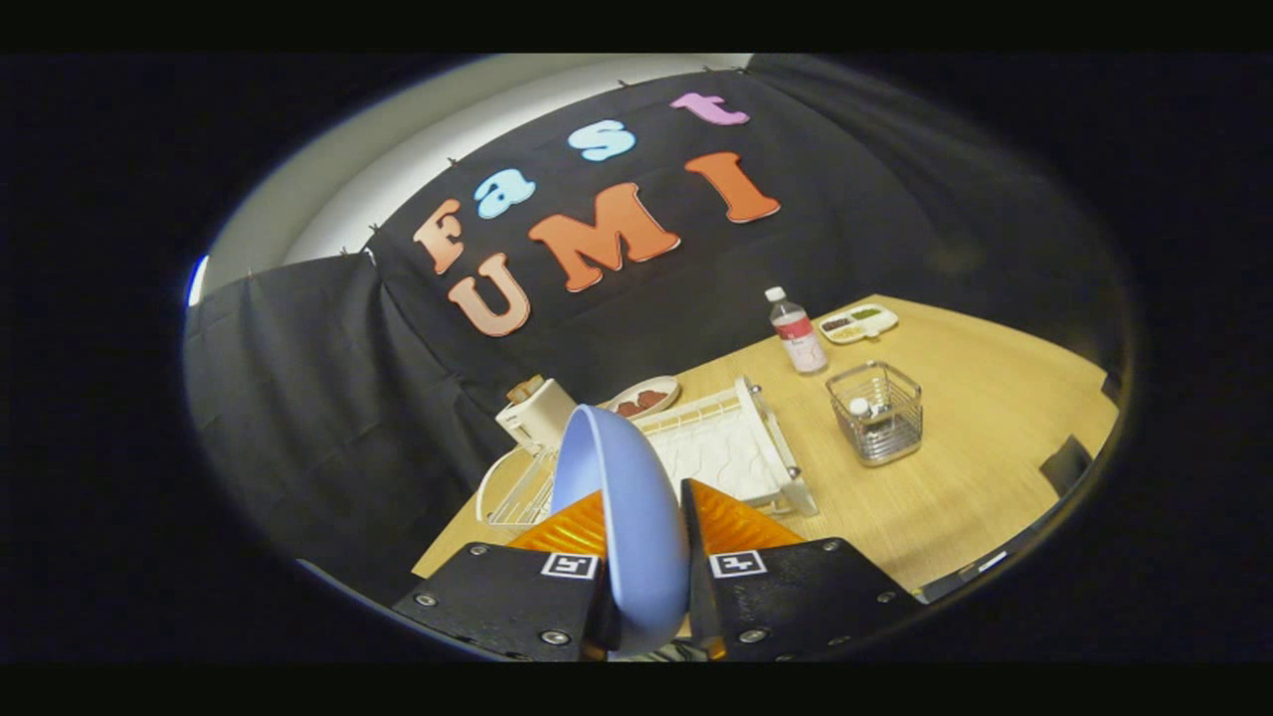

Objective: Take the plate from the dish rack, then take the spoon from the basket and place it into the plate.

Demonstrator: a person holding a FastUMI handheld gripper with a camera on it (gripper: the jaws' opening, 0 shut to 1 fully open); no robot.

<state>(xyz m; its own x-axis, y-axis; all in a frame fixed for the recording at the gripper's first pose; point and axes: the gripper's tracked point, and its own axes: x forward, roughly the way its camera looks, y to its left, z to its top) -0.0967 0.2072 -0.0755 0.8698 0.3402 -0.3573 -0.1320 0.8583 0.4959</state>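
Item 1: plate [627,517], lower centre of frame, held on edge above dish rack [731,447]; gripper [644,542] clamped on its rim. Likely rigid, smooth, slippery; rim hold suits.

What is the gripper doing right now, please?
Gripper: closed on the pale blue round plate, held on edge between both fingers, above the white dish rack.
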